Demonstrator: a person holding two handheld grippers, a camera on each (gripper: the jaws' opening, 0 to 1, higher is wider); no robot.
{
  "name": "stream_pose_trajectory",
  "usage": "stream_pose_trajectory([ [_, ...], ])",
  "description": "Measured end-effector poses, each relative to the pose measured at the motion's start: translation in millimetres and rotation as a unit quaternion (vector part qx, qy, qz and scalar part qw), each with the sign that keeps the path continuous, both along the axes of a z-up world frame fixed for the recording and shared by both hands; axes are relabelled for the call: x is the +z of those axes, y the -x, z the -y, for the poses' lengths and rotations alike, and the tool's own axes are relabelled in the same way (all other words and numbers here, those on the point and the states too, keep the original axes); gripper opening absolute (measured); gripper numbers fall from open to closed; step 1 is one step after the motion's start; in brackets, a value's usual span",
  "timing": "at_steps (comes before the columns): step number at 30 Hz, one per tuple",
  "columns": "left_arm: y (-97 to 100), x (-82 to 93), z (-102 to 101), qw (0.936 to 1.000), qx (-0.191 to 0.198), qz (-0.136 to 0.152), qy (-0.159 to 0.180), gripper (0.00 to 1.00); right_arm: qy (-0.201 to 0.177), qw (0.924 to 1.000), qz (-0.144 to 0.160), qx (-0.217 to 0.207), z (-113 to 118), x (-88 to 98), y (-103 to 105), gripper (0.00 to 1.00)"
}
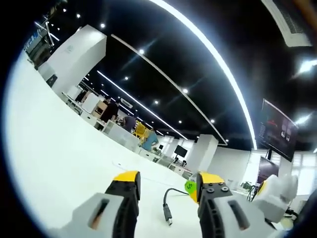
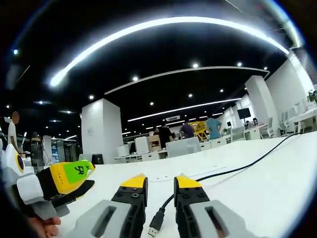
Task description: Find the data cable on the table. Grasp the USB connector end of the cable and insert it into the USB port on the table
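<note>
A black data cable (image 2: 233,169) runs across the white table (image 2: 277,188) from the far right. Its USB connector (image 2: 156,220) shows low in the narrow gap between my right gripper's (image 2: 160,181) yellow-tipped jaws, which stand apart and do not clamp it. In the left gripper view the same USB connector (image 1: 167,214) lies on the table (image 1: 59,163) between the widely spread jaws of my left gripper (image 1: 168,181), with the cable (image 1: 173,191) curving off behind it. The right gripper (image 1: 275,198) comes in at the right there. In the right gripper view, the left gripper (image 2: 64,183) with a green sticker is at the far left.
Bare white tabletop stretches away in both views. Beyond it is an office hall with desks (image 2: 183,146), white pillars (image 2: 101,131), people standing far off (image 2: 214,126) and a dark screen (image 1: 277,131). A hand (image 2: 47,228) holds the left gripper.
</note>
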State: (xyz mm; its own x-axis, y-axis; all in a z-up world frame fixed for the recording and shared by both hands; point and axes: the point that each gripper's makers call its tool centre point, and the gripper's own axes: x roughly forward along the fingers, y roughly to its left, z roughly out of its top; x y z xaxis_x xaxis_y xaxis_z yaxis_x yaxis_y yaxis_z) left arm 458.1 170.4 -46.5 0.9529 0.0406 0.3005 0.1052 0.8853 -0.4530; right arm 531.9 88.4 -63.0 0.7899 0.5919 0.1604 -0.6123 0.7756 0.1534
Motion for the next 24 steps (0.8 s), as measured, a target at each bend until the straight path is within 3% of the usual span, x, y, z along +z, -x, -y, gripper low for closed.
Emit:
stream_pose_trajectory([
  [5,-0.7,1.5,7.3,0.9998,-0.011,0.0,-0.015,0.45,0.02,0.9998,0.004,0.007,-5.3,-2.2,4.0,0.25],
  [8,-2.9,0.4,6.6,0.9995,-0.003,-0.006,-0.031,0.45,0.026,0.9996,0.013,0.005,-7.1,-0.7,4.8,0.31],
  [11,-3.2,-0.1,4.9,0.9995,-0.001,-0.006,-0.031,0.42,-0.02,0.9993,0.016,0.026,-10.2,12.0,6.7,0.31],
  [14,-3.3,1.0,2.7,0.9997,0.001,-0.002,-0.025,0.4,-0.049,0.9986,-0.008,0.015,1.6,17.8,-4.0,0.32],
  [17,-4.0,-1.6,2.5,0.9996,0.003,-0.008,-0.028,0.41,-0.016,0.9996,-0.022,0.006,10.6,17.2,-10.0,0.33],
  [20,-5.2,-4.0,5.7,0.9995,-0.002,-0.013,-0.028,0.42,0.021,0.9991,-0.028,0.023,14.9,16.4,-13.4,0.3],
  [24,-7.7,-9.8,11.1,0.9985,-0.009,-0.03,-0.045,0.4,0.023,0.9977,-0.053,0.035,25.5,14.3,-14.6,0.27],
])
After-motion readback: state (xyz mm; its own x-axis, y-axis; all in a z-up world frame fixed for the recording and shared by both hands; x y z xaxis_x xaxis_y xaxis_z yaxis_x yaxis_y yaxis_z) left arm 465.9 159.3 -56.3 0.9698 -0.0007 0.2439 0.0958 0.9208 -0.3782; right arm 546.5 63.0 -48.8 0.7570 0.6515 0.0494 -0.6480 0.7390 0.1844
